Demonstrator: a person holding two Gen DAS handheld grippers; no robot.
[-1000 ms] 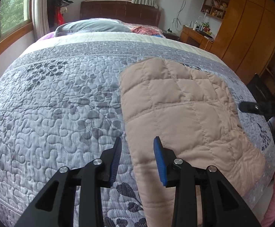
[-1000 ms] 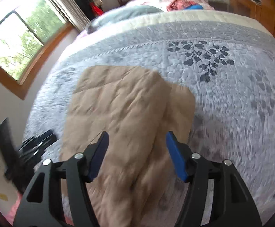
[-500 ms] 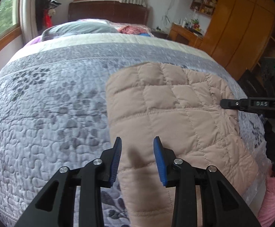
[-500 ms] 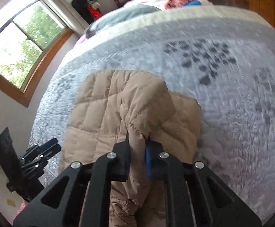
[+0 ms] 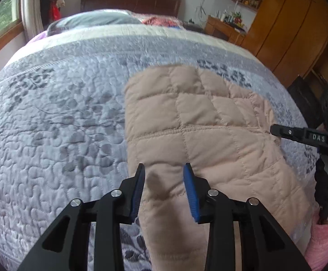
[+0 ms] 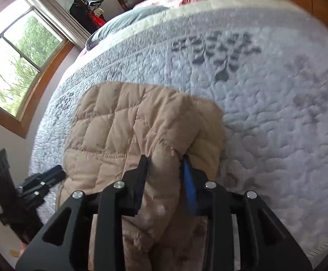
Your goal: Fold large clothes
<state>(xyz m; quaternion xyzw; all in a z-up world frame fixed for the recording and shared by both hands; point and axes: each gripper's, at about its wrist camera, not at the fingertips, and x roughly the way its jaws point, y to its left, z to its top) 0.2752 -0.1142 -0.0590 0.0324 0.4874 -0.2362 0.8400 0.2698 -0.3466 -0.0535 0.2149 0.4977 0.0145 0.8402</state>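
Observation:
A beige quilted jacket [image 5: 197,117] lies folded on the grey bedspread [image 5: 62,113], near its front right edge. My left gripper [image 5: 164,176] is open and hovers low over the jacket's near left edge, with fabric under and between its blue pads. In the right wrist view, my right gripper [image 6: 164,169] has a raised fold of the jacket [image 6: 123,124] between its pads. Its jaws are opening, and the fold still fills the gap and touches both pads. Each gripper shows in the other's view: the right gripper [image 5: 299,135], the left gripper [image 6: 39,180].
The bedspread [image 6: 265,101] stretches away to pillows [image 5: 96,19] and a dark headboard [image 5: 130,2]. A wooden wardrobe [image 5: 288,22] and desk [image 5: 222,27] stand on the right, a window [image 6: 17,56] on the left. A pink sleeve [image 5: 322,244] is at the bed's front corner.
My right gripper came down from wide open over the jacket, pinched a fold tight, and now stands wider with a thicker fold between its pads. The left gripper shifted right, onto the jacket's edge.

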